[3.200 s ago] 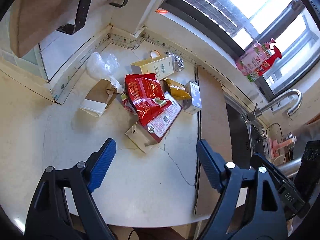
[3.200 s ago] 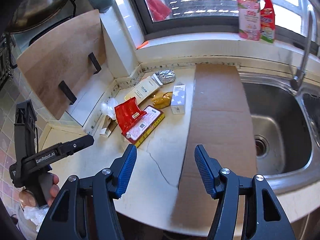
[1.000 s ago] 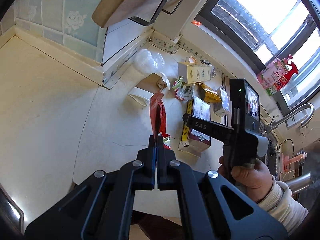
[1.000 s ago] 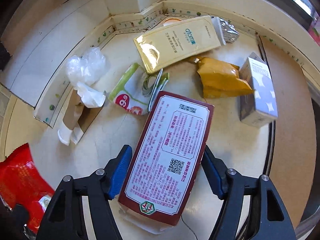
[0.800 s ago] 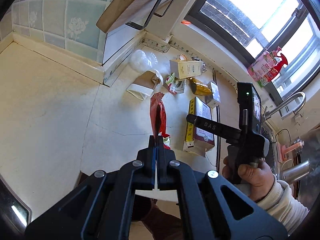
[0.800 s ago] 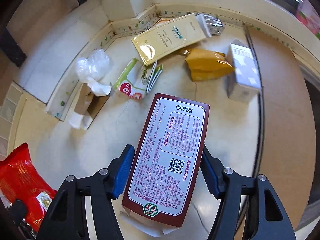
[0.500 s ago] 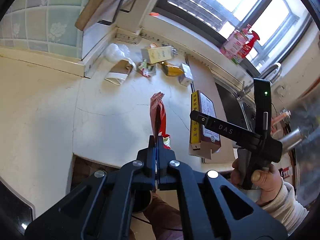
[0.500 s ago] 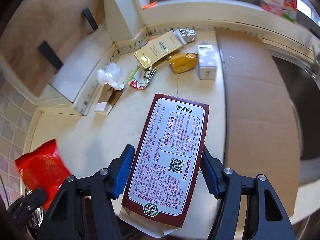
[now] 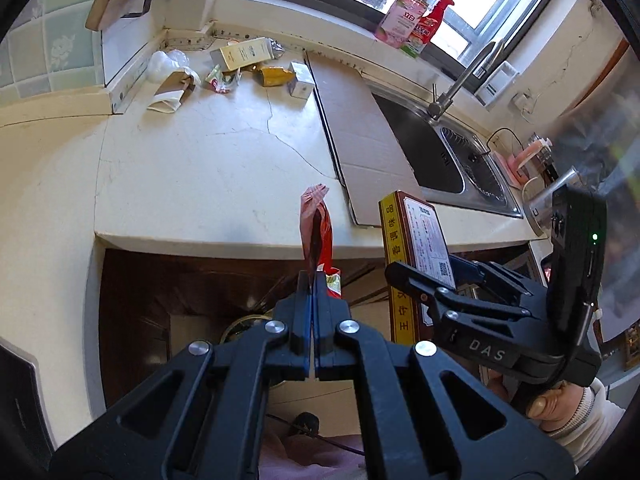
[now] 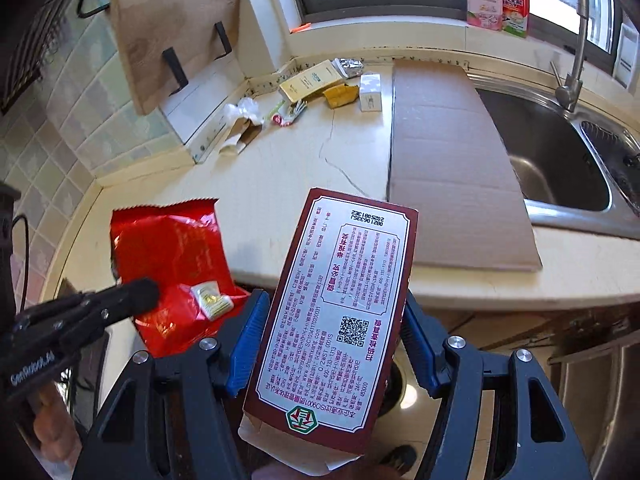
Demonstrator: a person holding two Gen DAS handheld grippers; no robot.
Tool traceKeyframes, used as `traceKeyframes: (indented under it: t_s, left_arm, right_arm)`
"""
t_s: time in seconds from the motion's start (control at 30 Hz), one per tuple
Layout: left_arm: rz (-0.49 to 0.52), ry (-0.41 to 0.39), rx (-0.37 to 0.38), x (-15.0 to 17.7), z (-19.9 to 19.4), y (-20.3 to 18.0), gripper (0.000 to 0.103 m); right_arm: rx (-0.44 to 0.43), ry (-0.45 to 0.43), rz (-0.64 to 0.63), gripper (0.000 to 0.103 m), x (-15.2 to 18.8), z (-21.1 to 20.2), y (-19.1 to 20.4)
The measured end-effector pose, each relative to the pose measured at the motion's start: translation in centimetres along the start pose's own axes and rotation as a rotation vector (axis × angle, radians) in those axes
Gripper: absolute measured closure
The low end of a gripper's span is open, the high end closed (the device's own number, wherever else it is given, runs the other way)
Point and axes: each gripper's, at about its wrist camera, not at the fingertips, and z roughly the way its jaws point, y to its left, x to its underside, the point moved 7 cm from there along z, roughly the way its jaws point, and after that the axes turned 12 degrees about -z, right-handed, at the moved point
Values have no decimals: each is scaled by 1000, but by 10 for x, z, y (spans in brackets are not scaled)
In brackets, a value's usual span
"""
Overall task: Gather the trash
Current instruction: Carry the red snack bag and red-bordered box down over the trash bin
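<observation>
left gripper (image 9: 312, 280) clenched on red wrapper (image 9: 316, 232), off the counter edge (image 9: 224, 236) | right gripper (image 10: 332, 344) grasping maroon box (image 10: 340, 312) by its sides | risk: the box's open bottom flap could crumple and the box slip

A steel sink (image 10: 560, 152) adjoins flat cardboard (image 10: 444, 152) on the counter (image 10: 280, 168).
</observation>
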Motion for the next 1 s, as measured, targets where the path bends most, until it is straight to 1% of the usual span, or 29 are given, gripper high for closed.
traceKeyframes:
  t_s: [0.1,0.13,0.2,0.27,0.3,0.37,0.47,0.53,0.7,0.8,1.0]
  left_arm:
    - [-10,25,-18,24,7,-7,103]
    - [-18,41,-24,33,10,-9,103]
    - [-26,73,-37,52,19,-13,103]
    - [-14,104,-61,75,30,-19,103]
    - [-4,113,-75,84,36,-21,103]
    - [10,128,-107,104,48,-24,103]
    - [18,147,-138,131,71,-23,103]
    - [16,171,-154,145,89,-17,103]
    - [22,223,-193,171,145,7,103]
    - [-2,270,-207,185,183,23,103]
    - [-36,351,-251,207,255,60,103]
  right_arm:
    - [-2,6,-29,39,24,-11,-1]
    - [-16,-3,-39,39,32,-14,-1]
    - [-31,12,-40,39,48,-18,-5]
    - [-49,24,-44,39,69,-21,-8]
    - [-56,28,-45,39,76,-20,-10]
    - [-83,43,-33,39,100,-16,-15]
    - [-116,76,-6,39,134,2,-22]
    - [-116,108,7,39,160,19,-27]
    - [-131,181,76,39,215,65,-47]
    - [-118,236,110,39,247,100,-62]
    - [-107,298,174,39,290,156,-85]
